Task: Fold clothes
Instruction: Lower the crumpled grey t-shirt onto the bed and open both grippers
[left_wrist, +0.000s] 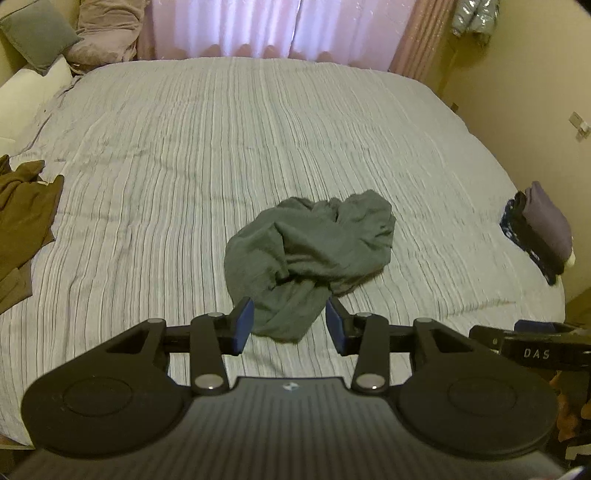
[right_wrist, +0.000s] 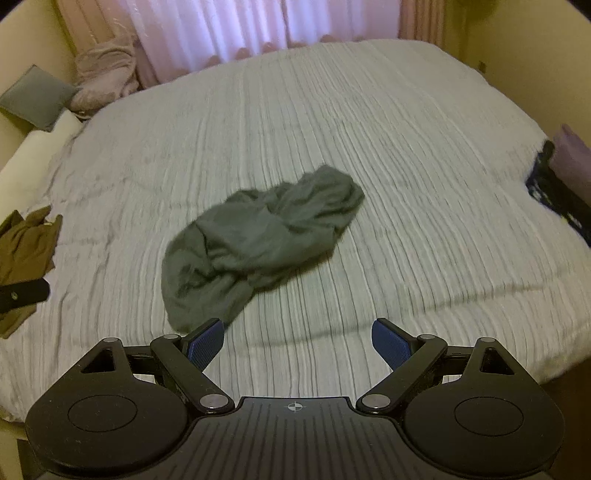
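Garment (left_wrist: 308, 254) just beyond left tongs (left_wrist: 290, 325)

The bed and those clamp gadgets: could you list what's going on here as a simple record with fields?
surface: striped pale bedspread
item to fold: crumpled grey-green cloth garment, lying mid-bed, not held
left hand-held gripper: open, fingers either side of the garment's near end
right hand-held gripper: open, to the right of the garment, holding nothing
left edge: brown garment, unfolded
right edge: stack of folded dark clothes
folding: not started
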